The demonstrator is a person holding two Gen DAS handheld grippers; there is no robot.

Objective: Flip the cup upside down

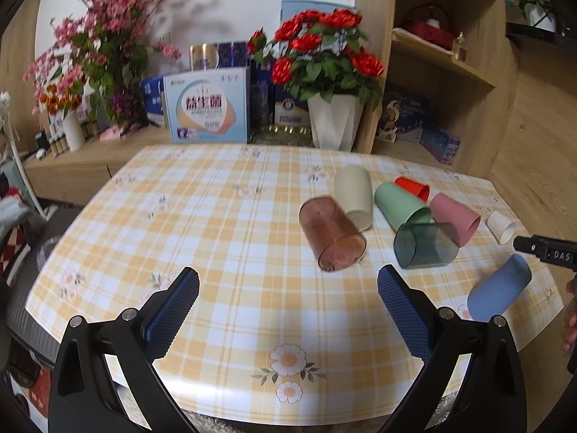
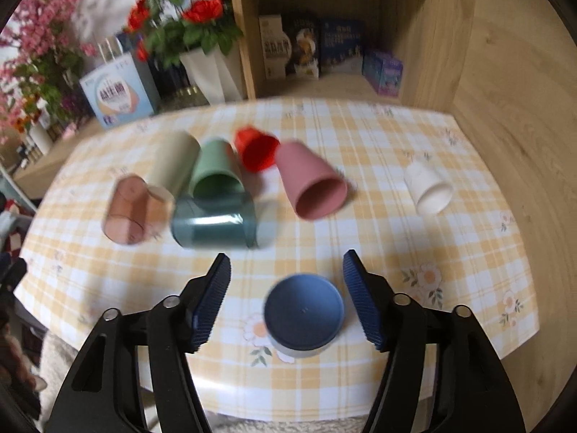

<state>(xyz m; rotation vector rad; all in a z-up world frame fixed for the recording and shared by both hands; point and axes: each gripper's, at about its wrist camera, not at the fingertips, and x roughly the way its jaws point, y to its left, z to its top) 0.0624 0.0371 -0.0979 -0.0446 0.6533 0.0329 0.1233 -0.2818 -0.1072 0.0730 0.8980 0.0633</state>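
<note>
Several cups lie on their sides on a yellow checked tablecloth (image 1: 223,238). A clear brown cup (image 1: 330,232) lies ahead of my open, empty left gripper (image 1: 288,288). A blue cup (image 2: 303,315) lies between the fingers of my open right gripper (image 2: 286,270), its flat base facing the camera; the fingers do not touch it. It also shows in the left wrist view (image 1: 499,288). Beige (image 2: 175,164), green (image 2: 216,167), clear teal (image 2: 214,222), red (image 2: 256,148), pink (image 2: 310,180) and white (image 2: 427,187) cups lie further back.
A white vase of red roses (image 1: 333,119), boxes (image 1: 207,106) and pink blossom branches (image 1: 104,36) stand behind the table. A wooden shelf unit (image 1: 443,72) with boxes is at the back right. The near table edge (image 2: 288,411) runs just below my right gripper.
</note>
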